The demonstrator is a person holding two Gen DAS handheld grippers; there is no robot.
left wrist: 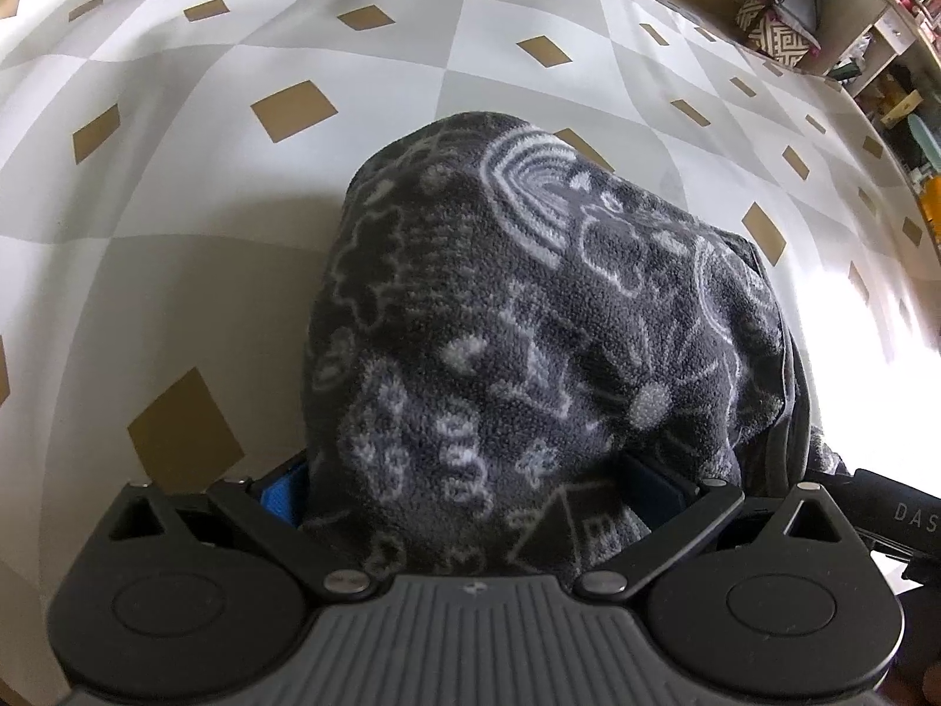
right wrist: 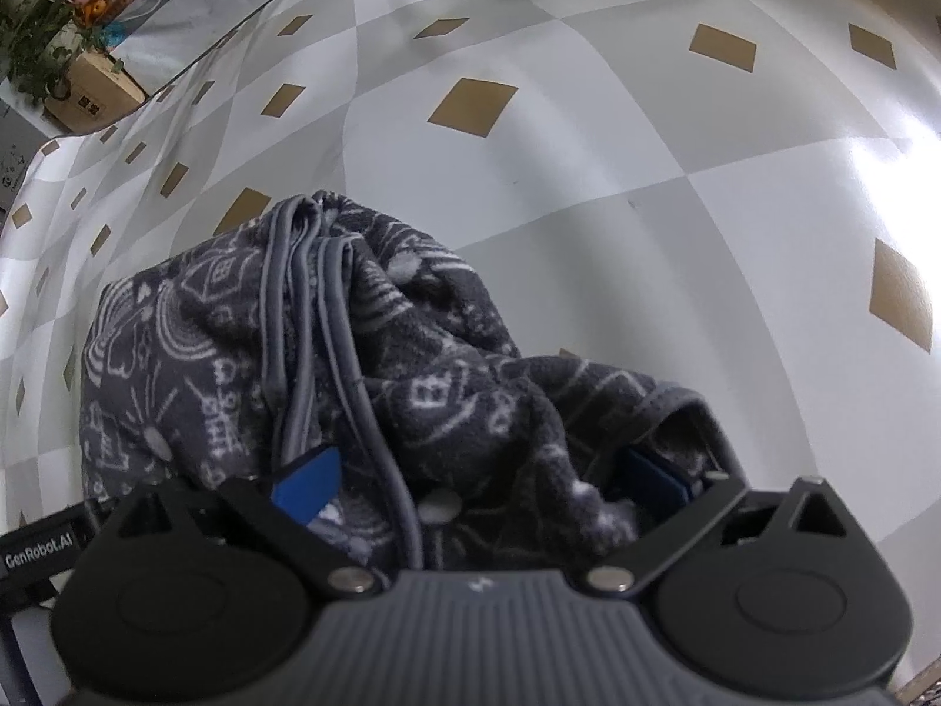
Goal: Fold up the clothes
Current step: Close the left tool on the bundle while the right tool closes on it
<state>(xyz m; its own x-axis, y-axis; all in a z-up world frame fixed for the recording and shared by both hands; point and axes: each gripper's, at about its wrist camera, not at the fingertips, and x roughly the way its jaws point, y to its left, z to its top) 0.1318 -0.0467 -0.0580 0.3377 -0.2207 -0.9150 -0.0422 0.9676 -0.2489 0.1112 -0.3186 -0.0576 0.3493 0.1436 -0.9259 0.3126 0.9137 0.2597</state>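
A dark grey fleece garment with a white doodle print lies bunched on the checked table cover. My left gripper points steeply down over it, jaws wide apart. The bundle fills the gap, and cloth drapes past both blue pads, hiding the tips. In the right wrist view the same garment shows grey piped hems running toward the camera. My right gripper is open wide with loose folds lying between its blue pads; a fold covers part of the right-hand one.
The table cover has grey and white checks with tan diamonds and stretches beyond the garment. Shelves and a patterned cushion stand past the far right edge. A cardboard box, plants and fruit sit beyond the far left edge.
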